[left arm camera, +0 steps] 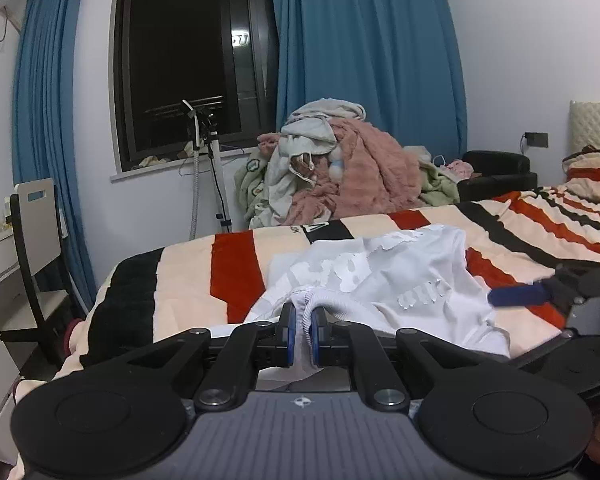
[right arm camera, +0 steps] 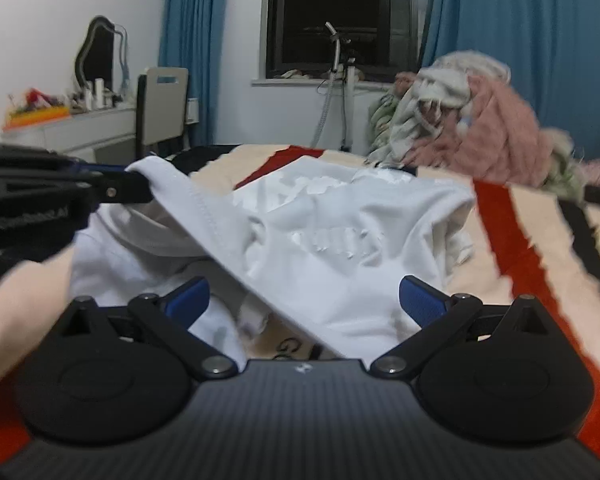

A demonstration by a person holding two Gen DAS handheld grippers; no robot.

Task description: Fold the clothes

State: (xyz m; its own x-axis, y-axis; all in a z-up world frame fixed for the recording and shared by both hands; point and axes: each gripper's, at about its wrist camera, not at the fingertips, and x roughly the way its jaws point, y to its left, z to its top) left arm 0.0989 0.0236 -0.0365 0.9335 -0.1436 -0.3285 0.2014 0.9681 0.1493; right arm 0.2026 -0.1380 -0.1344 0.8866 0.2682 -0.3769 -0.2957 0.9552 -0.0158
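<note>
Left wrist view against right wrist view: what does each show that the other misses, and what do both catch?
Only the left wrist view shows the black armchair, the pillow and the left gripper shut on the white shirt's collar.

Only the right wrist view shows the mirror, the cluttered dresser top and the right gripper open over the shirt's hem.

Both show the shirt, the striped blanket, the clothes pile, the window, the blue curtains and the chair.
</note>
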